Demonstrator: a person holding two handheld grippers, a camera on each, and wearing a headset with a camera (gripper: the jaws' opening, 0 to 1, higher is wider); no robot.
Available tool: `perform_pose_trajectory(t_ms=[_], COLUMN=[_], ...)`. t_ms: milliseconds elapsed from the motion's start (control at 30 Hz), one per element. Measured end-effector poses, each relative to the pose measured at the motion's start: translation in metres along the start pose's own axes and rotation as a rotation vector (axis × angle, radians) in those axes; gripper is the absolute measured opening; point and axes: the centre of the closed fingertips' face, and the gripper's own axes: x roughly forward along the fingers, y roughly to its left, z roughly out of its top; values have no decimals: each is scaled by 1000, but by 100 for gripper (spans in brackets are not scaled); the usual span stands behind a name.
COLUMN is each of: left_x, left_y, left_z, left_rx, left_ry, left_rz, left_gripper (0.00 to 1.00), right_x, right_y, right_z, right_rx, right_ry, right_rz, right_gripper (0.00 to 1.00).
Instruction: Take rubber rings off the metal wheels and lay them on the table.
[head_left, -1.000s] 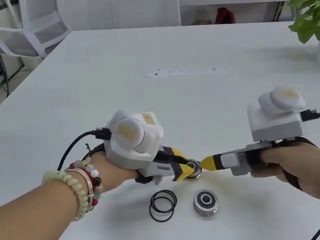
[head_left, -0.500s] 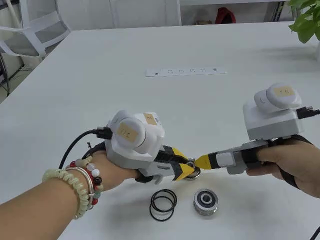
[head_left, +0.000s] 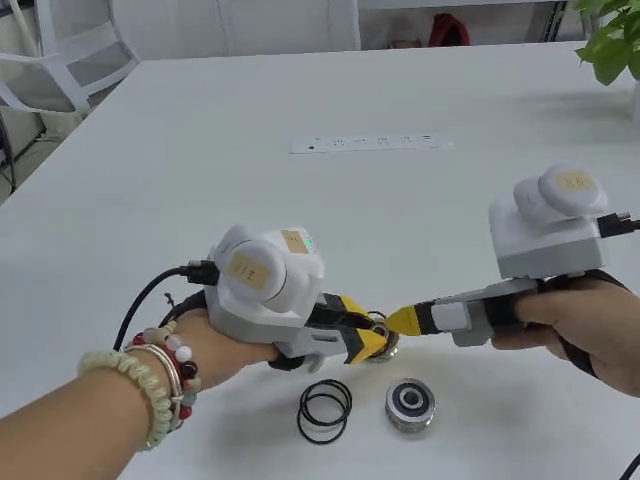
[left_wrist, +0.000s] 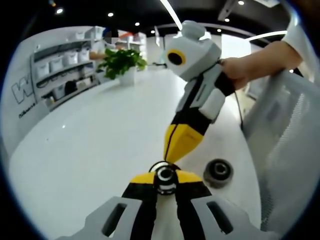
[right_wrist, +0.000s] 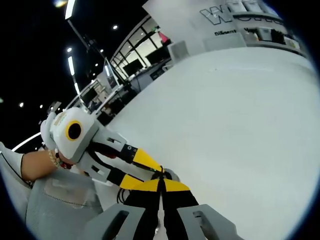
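Low centre, left gripper (head_left: 372, 340) clamps the wheel (left_wrist: 165, 179); right gripper (head_left: 393, 322), jaws together, seemingly on its ring (left_wrist: 157, 169), should peel it outward slowly.

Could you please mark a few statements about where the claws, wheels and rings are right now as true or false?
1. The left claw grips a metal wheel between its jaws. True.
2. The right claw hangs wide open over the power strip. False: its jaws are together, with the tips at the held wheel; the power strip lies farther across the table.
3. Black rubber rings lie on the table. True.
4. The loose wheel sits on top of those rings. False: it rests beside them, apart.
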Motion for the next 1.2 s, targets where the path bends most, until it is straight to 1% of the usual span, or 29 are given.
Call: perform_pose_trajectory(t_ms=[33,67,100,167,200,233,367,400,433,500,533,567,600,633,700,733,767,800,867,933,1000,1033,1067,1133,1167,1200], left_x=[-1,-3,-5,-10,-13,-14,-26,-29,-33,-41,-44,-48,-53,-58,-66,-73,-77,-85,-98,-111,-121,-130,-135,-148,-155,-159], left_y=[0,0,0,1,0,0,8,10,13,14,14,15,14,14,15,14,14,16,17,19,21,22,21,20,19,19], left_z=[0,2,2,4,7,8,18,21,28,38,42,44,49,56,67,75,79,83,89,90,88,85,82,72,65,59], left_rx=[10,17,35,33,19,15,17,12,4,-4,-8,-11,7,34,30,13,8,7,16,18,12,4,3,-2,-7,-12], left_ry=[11,11,19,13,3,1,-13,-23,-42,-76,-88,-89,-84,-96,-122,-155,-167,-181,-201,-213,-216,-219,-220,-207,-193,-186], left_rz=[-3,-5,-14,-18,-29,-30,-11,-4,7,12,11,17,22,28,30,23,23,33,53,75,99,115,123,145,160,170], left_gripper=[14,15,17,22,23,24,34,35,36,38,39,40,41,42,46,47,48,49,49,50,50,51,51,51,52,52], right_x=[0,-1,-1,-1,-1,-1,-4,-4,-6,-7,-8,-9,-9,-9,-9,-8,-8,-7,-5,-3,-1,1,1,3,4,5], right_y=[-1,-2,-2,-2,-2,-2,-2,-2,-1,0,1,2,4,6,9,13,15,20,27,32,35,38,39,43,45,47], right_z=[-1,-1,-1,0,1,1,4,6,7,11,12,14,15,15,16,15,14,13,10,6,4,2,0,-2,-4,-5], right_rx=[3,2,1,6,11,11,20,22,24,30,31,31,33,34,34,32,31,29,21,0,-8,-12,-14,-22,-23,-23], right_ry=[1,3,2,-5,-8,-9,-24,-28,-36,-49,-54,-59,-64,-66,-66,-62,-58,-51,-36,-17,-3,7,13,24,33,41], right_rz=[-3,-8,-10,-10,-7,-7,-2,-2,-2,5,7,11,17,22,33,46,55,76,100,107,114,124,131,141,150,156], right_gripper=[0,0,0,0,0,0,0,0,0,0,0,0,0,0,0,0,0,0,0,0,0,0,0,0,0,0])
